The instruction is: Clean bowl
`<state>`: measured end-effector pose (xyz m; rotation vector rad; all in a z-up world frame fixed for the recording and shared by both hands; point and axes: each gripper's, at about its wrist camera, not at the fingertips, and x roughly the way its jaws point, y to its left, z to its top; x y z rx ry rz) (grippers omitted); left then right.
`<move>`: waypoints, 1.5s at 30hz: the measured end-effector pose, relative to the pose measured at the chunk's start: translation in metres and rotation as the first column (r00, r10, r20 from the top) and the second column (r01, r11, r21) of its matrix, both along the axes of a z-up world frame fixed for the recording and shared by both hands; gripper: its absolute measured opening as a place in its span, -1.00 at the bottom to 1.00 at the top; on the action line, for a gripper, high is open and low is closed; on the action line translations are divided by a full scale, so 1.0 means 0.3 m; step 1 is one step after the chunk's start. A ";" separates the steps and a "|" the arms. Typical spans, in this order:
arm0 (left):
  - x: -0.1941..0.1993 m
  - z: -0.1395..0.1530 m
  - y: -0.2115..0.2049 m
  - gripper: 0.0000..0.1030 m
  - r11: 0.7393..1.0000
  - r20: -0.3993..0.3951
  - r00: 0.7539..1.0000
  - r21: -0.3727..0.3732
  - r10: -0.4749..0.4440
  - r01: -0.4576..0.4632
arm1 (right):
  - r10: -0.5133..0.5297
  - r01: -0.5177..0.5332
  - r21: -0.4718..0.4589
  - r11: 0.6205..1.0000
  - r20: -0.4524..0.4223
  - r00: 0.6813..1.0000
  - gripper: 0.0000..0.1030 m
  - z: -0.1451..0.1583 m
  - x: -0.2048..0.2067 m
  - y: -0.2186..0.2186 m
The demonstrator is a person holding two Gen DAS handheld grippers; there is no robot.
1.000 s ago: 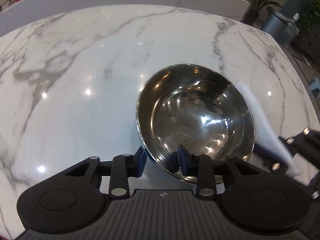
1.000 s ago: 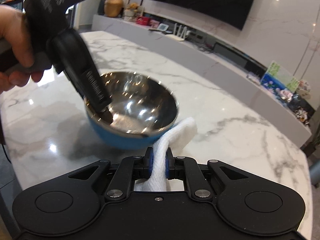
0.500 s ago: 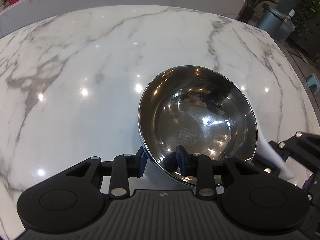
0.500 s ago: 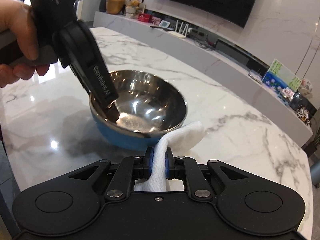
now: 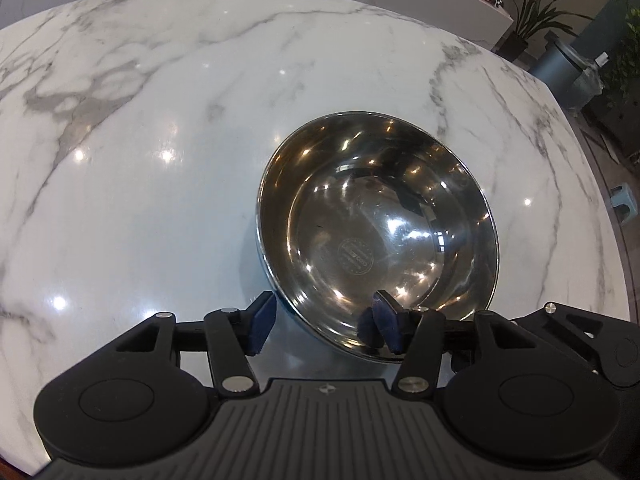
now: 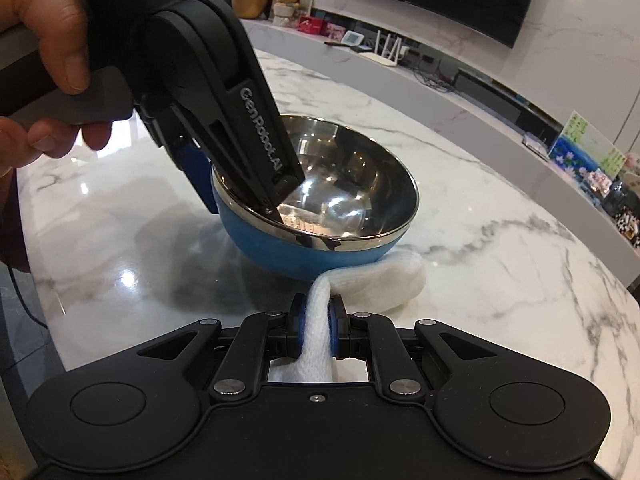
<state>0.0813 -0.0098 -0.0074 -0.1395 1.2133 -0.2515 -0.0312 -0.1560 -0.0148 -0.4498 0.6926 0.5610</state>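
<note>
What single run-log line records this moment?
left gripper: open, jaws straddling steel bowl rim | right gripper: shut on white cloth | cloth beside bowl, on marble table

bowl [image 6: 316, 216] | steel inside, blue outside | tilted | on marble table [image 5: 160, 200]

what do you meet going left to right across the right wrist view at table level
hand → left gripper with its jaws astride the near rim of the bowl → cloth against the bowl's right side, its tail pinched in the right gripper → bare table
</note>
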 end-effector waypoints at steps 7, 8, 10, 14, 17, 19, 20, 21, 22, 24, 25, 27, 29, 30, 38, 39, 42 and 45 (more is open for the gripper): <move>0.002 0.008 -0.004 -0.36 0.997 0.087 0.993 0.029 -0.075 0.072 | -0.027 0.027 -0.005 1.000 0.045 0.999 -0.82 0.018 0.040 -0.040; 0.003 0.004 0.000 -0.36 0.996 0.101 0.991 0.028 -0.086 0.083 | -0.026 0.026 -0.004 1.000 0.058 0.998 -0.82 0.023 0.049 -0.049; 0.008 -0.001 0.006 -0.38 0.996 0.108 0.990 0.020 -0.088 0.086 | -0.028 0.028 0.004 1.000 0.076 0.997 -0.82 0.029 0.066 -0.068; 0.018 0.004 0.004 -0.44 0.993 0.134 0.984 0.042 -0.118 0.113 | -0.093 0.092 0.031 0.995 0.038 0.995 -0.82 0.026 0.097 -0.102; 0.019 0.005 0.001 -0.44 0.992 0.139 0.982 0.048 -0.124 0.119 | -0.141 0.140 0.050 0.989 0.008 0.990 -0.82 0.025 0.120 -0.128; 0.018 0.005 0.000 -0.44 0.993 0.136 0.984 0.045 -0.112 0.107 | -0.172 0.172 0.061 0.983 -0.012 0.985 -0.82 0.024 0.136 -0.145; 0.016 0.006 -0.001 -0.44 0.994 0.135 0.985 0.046 -0.108 0.103 | -0.187 0.189 0.067 0.980 -0.022 0.982 -0.81 0.023 0.144 -0.153; 0.013 0.006 -0.003 -0.44 0.994 0.134 0.985 0.049 -0.105 0.100 | -0.203 0.205 0.072 0.976 -0.033 0.979 -0.81 0.023 0.151 -0.162; 0.011 0.007 -0.002 -0.44 0.994 0.134 0.986 0.051 -0.102 0.096 | -0.218 0.221 0.077 0.972 -0.043 0.975 -0.79 0.022 0.159 -0.170; 0.005 0.009 0.001 -0.44 0.995 0.135 0.987 0.056 -0.088 0.081 | -0.259 0.262 0.073 0.962 -0.043 0.965 -0.67 0.015 0.157 -0.179; 0.003 0.009 0.004 -0.44 0.996 0.137 0.987 0.055 -0.080 0.073 | -0.281 0.283 0.068 0.957 -0.040 0.959 -0.42 0.011 0.154 -0.182; -0.001 0.010 0.008 -0.44 0.997 0.139 0.988 0.050 -0.064 0.057 | -0.320 0.321 0.075 0.944 -0.017 0.947 -0.11 0.014 0.141 -0.188; -0.004 0.011 0.009 -0.44 0.998 0.141 0.989 0.047 -0.052 0.046 | -0.375 0.372 0.102 0.923 0.012 0.927 -0.09 0.021 0.126 -0.195; -0.007 0.012 0.008 -0.44 0.998 0.146 0.988 0.049 -0.047 0.040 | -0.399 0.394 0.116 0.912 0.024 0.917 -0.09 0.022 0.121 -0.196; -0.024 0.014 0.008 -0.43 0.999 0.166 0.986 0.046 -0.033 0.026 | -0.391 0.382 0.081 0.920 0.193 0.900 -0.12 -0.025 0.052 -0.122; -0.025 0.013 0.008 -0.43 0.999 0.166 0.986 0.045 -0.032 0.025 | -0.377 0.371 0.070 0.926 0.211 0.902 -0.13 -0.030 0.041 -0.109; -0.026 0.012 0.008 -0.43 0.999 0.166 0.986 0.042 -0.028 0.022 | -0.405 0.405 0.041 0.914 0.181 0.896 -0.13 -0.064 0.059 -0.095; -0.029 0.012 0.009 -0.43 0.999 0.168 0.985 0.043 -0.029 0.023 | -0.453 0.452 0.041 0.891 0.145 0.880 -0.13 -0.081 0.087 -0.114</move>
